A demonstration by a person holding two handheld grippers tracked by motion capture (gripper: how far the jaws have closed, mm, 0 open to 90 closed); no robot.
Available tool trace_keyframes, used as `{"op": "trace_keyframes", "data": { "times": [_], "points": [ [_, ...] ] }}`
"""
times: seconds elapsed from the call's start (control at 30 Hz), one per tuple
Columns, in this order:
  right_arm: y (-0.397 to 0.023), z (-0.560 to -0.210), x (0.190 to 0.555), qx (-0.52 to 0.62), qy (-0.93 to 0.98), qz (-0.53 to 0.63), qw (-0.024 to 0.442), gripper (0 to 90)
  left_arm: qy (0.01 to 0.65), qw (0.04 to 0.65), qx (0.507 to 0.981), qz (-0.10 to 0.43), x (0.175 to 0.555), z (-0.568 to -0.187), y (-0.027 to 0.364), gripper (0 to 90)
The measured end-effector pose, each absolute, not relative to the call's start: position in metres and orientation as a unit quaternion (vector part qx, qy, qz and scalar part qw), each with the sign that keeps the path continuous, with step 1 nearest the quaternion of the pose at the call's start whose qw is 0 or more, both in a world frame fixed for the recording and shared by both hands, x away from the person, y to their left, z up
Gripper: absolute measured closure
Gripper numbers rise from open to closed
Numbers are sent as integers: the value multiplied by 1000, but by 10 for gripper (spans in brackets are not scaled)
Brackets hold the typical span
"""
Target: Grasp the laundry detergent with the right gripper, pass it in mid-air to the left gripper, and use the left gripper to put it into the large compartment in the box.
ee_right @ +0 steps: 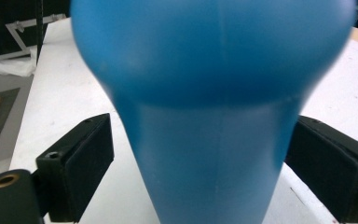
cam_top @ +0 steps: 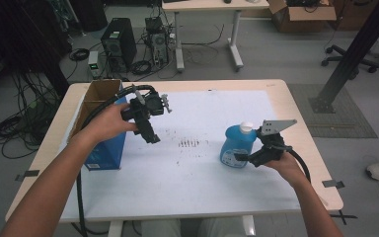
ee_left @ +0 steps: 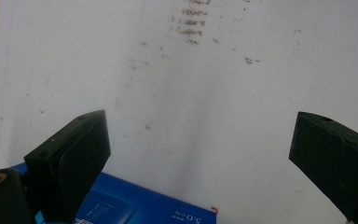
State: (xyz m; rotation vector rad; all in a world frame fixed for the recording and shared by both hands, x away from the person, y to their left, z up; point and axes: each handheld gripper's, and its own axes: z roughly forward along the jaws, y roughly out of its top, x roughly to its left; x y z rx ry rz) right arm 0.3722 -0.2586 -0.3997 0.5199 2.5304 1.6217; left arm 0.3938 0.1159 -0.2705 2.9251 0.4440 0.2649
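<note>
Workshop floor strewn with cables; a computer tower (cam_top: 119, 43) stands behind the table, a second desk (cam_top: 212, 6) further back, and a cardboard carton (cam_top: 303, 15) at the far right; the wooden table (cam_top: 306, 129) is covered by a white sheet (cam_top: 202, 168) marked with a small cluster of dark smudges (cam_top: 188, 143) near its middle; at the table's left edge stands an open brown cardboard box (cam_top: 98, 95) with a blue box (cam_top: 106, 150) against its near side; the blue bottle (cam_top: 236, 145) with a white cap stands upright on the sheet, right of centre and well apart from both boxes; right gripper (cam_top: 242, 157) comes at the bottle level from the right side, held in the person's right hand (cam_top: 288, 165), grey plate on top; in the right gripper view the bottle's narrower part sits between the two black jaws, a sliver of white sheet visible between the left pad and the bottle, the right pad just beside or touching it, cannot tell which; jaws wide, no firm grip visible; left gripper (cam_top: 150, 134) held in the left hand (cam_top: 109, 122) above the sheet just beside the blue box, pointing down and toward the table centre; in the left gripper view its jaws stand wide apart with nothing between them, bare sheet beyond and a corner of the blue box (ee_left: 144, 207) below.
</note>
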Motion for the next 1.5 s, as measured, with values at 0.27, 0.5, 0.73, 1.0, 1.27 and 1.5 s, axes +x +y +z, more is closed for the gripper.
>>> {"op": "trace_keyframes", "data": {
  "times": [0.27,0.5,0.73,1.0,1.27,1.5],
  "points": [
    [-261,-401,372,169,824,539,49,141,149,85,981,90,394,-270,116,56],
    [-260,-402,371,169,823,541,50,162,149,85,981,89,395,-270,117,57],
    [-260,-401,370,163,820,546,52,217,149,85,981,89,394,-270,116,58],
    [-262,-400,370,153,821,548,57,356,149,84,981,89,395,-270,117,59],
    [-263,-399,370,151,820,548,60,399,150,84,981,89,394,-270,116,59],
    [-263,-399,369,146,819,550,71,417,150,83,981,89,394,-270,117,59]
  ]
}}
